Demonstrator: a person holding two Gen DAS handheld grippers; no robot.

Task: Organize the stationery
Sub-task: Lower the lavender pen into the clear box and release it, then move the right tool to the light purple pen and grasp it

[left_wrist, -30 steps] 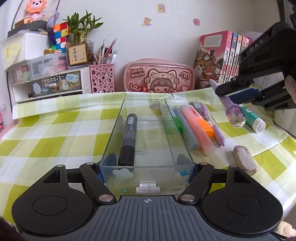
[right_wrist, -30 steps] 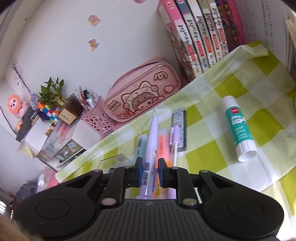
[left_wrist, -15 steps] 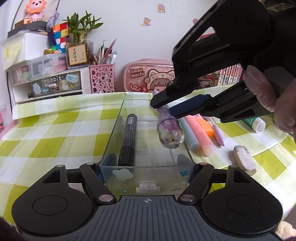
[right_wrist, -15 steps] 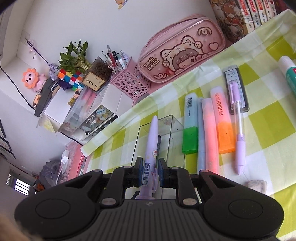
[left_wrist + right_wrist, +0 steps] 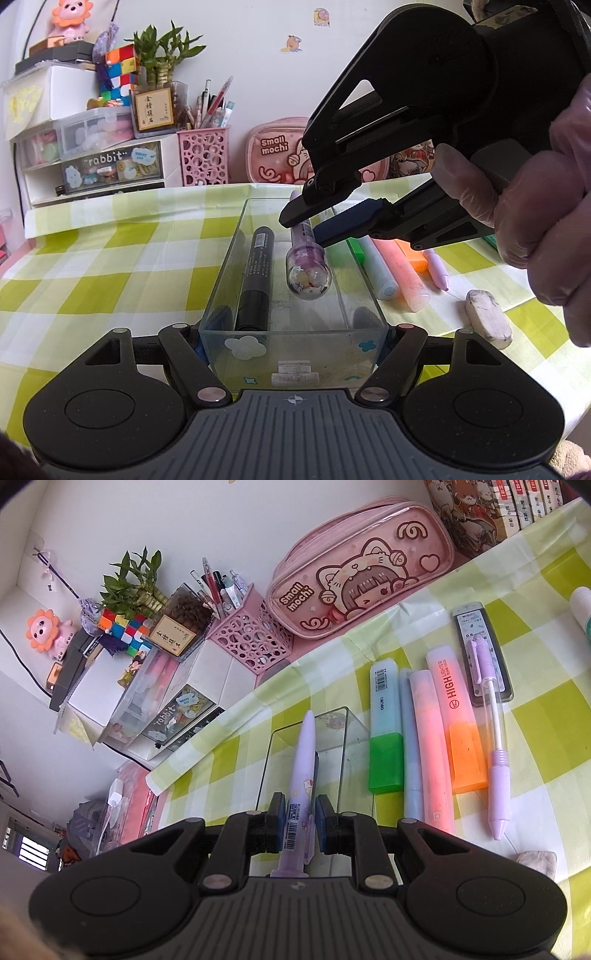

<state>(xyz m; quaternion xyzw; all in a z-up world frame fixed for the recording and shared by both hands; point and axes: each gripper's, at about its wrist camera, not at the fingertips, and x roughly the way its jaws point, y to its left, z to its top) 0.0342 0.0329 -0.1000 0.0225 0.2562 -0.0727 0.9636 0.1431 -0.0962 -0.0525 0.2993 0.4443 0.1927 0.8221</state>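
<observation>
My left gripper [image 5: 293,334] is shut on the near end of a clear plastic tray [image 5: 354,284] on the checked cloth. A black marker [image 5: 256,267] lies in the tray's left side. My right gripper [image 5: 301,230] is shut on a lilac pen [image 5: 306,264] with a clear bead-filled cap and holds it over the tray's middle, lengthwise. In the right wrist view the gripper [image 5: 298,821] grips the pen [image 5: 304,760] above the tray [image 5: 343,734].
Right of the tray lie highlighters [image 5: 404,271], a lilac pencil [image 5: 437,269] and a grey eraser [image 5: 487,323]. A lead case [image 5: 484,646] lies behind them. A pink pencil case [image 5: 362,568], pink pen holder [image 5: 203,157] and drawer unit [image 5: 99,162] line the wall.
My right gripper has carried the lilac pen from the right side leftward and down, over the tray. The left gripper and tray have not moved.
</observation>
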